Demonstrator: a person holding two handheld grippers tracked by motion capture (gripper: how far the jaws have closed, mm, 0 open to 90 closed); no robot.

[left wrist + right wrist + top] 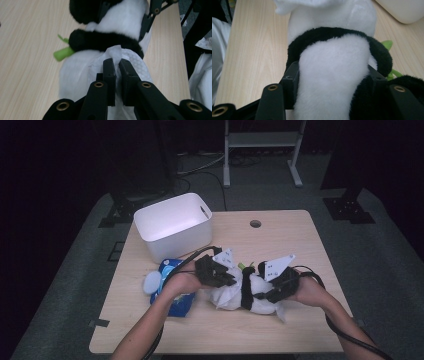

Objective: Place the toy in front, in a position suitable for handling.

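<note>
I have a plush panda (250, 292) lying on the wooden surface (280, 235), in front of the white bin (172, 222) and just right of a blue packet (175, 302), and I'm working a white nappy-like cloth (117, 53) onto its body. My right tongs (333, 75) are clamped around the toy's white middle, 1 jaw on each side, the fur bulging between them; in the high view the same tongs (267, 292) sit at the toy's right end. My left tongs (118, 63) are pressed together on a pinched fold of the cloth, right beside the black fur band that runs across the toy, and in the high view they (222, 275) sit over its left part. I judge the panda to be light and very soft: it gives under the jaws rather than resisting, so a hold across the thick torso is the safe one, not a limb or the small green sprig (63, 53) at its side. The cloth looks thin, limp and quilted; it should crumple and could slip free if I pull hard, so I'd keep the pinch on a doubled edge and draw gently while the right tongs steady the body.
</note>
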